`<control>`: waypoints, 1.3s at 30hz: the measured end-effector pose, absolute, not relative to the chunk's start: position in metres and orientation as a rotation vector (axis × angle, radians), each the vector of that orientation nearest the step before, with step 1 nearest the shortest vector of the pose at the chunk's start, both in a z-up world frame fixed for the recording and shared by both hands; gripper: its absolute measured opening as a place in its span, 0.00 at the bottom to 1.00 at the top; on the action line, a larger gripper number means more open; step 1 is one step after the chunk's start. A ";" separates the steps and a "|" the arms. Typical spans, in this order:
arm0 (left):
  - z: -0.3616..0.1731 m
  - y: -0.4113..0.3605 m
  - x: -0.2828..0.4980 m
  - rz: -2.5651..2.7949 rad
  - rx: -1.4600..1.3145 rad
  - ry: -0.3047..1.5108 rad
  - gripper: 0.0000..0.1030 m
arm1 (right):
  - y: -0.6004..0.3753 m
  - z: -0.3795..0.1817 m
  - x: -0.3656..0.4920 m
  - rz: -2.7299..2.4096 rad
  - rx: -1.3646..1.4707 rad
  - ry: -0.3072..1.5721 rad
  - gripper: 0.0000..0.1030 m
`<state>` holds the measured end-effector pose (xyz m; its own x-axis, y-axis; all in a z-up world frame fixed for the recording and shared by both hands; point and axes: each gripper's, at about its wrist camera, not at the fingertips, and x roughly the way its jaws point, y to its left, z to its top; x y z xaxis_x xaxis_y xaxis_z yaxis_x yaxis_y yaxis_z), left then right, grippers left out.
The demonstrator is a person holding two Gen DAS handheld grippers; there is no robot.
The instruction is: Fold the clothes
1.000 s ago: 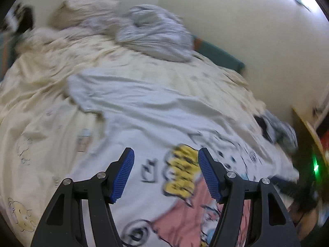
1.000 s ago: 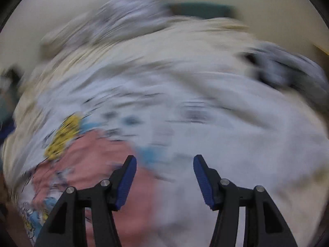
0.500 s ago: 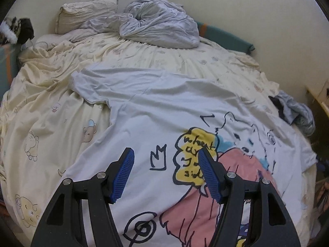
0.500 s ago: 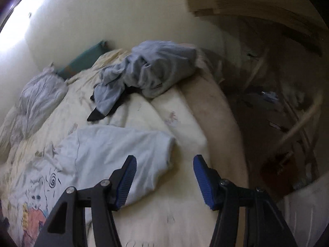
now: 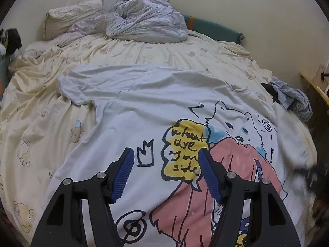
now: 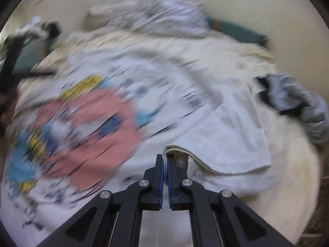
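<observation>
A white T-shirt [image 5: 144, 107] with a pink, yellow and blue cartoon print lies spread face up on the bed. My left gripper [image 5: 166, 151] hovers open over the print near the yellow speech bubble, with nothing between its blue pads. In the blurred right wrist view the T-shirt [image 6: 226, 123] fills the middle. There my right gripper [image 6: 165, 158] has its jaws closing tight together. A raised fold of the shirt's edge near the right sleeve is pinched at their tips.
The cream bedsheet [image 5: 41, 103] has cartoon bears. A crumpled grey duvet [image 5: 148, 24] and a pillow [image 5: 72, 18] lie at the head. A grey garment [image 5: 292, 98] sits at the bed's right edge, with a wooden shelf [image 5: 314, 88] beyond it.
The right wrist view swung from the bed's right edge back over the shirt, and those jaws went from open to shut on the shirt's edge. The left gripper dipped slightly and stayed open.
</observation>
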<state>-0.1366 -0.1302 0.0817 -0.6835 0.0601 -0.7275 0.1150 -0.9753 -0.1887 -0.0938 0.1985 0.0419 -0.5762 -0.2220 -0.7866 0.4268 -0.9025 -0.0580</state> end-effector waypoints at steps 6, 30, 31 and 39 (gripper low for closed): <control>0.081 -0.139 -0.137 -2.818 1.243 0.434 0.67 | 0.222 0.046 -0.077 -2.507 1.242 0.139 0.34; 0.080 -0.158 -0.146 -2.817 1.260 0.602 0.67 | 0.347 0.122 -0.177 -2.920 1.433 0.231 0.01; 0.080 -0.159 -0.146 -2.815 1.261 0.611 0.67 | 0.358 0.128 -0.190 -2.953 1.472 0.305 0.01; 0.075 -0.162 -0.150 -2.797 1.282 0.631 0.67 | 0.437 0.114 -0.310 -3.082 1.868 0.696 0.01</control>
<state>-0.1496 -0.1618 0.0750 -0.6668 0.1632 -0.7271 0.1651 -0.9191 -0.3577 -0.3103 0.4373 0.1144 -0.3810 0.6035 -0.7004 -0.2437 -0.7963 -0.5536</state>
